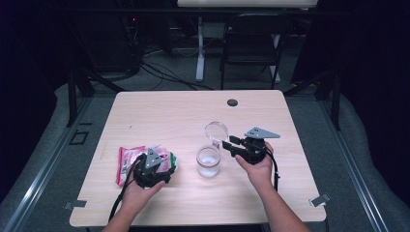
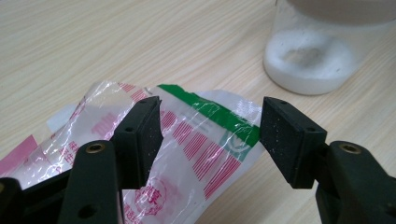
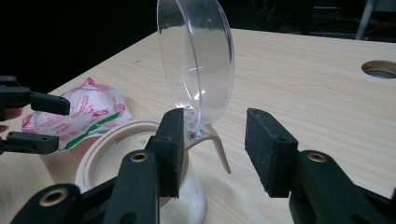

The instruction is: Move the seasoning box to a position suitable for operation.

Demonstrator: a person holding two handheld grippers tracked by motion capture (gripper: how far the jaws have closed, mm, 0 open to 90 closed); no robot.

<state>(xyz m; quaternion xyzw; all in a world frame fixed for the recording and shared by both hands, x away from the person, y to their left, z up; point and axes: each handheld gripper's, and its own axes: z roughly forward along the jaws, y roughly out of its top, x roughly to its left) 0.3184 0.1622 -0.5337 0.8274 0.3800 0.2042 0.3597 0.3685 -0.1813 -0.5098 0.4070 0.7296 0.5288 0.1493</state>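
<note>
A crumpled clear plastic bag printed in pink and green lies on the wooden table at front left. My left gripper hovers over its right end, open. In the left gripper view the bag lies between and under the spread jaws of my left gripper, and the right pad stands clear of it. A glass jar holding white powder stands at centre with its clear hinged lid tipped up. My right gripper is open at the lid's hinge. In its own view the right gripper straddles the lid.
A round cable hole sits near the table's far edge. A dark chair and a desk leg stand on the floor beyond. The jar is just ahead of the left gripper. The left gripper shows beside the bag.
</note>
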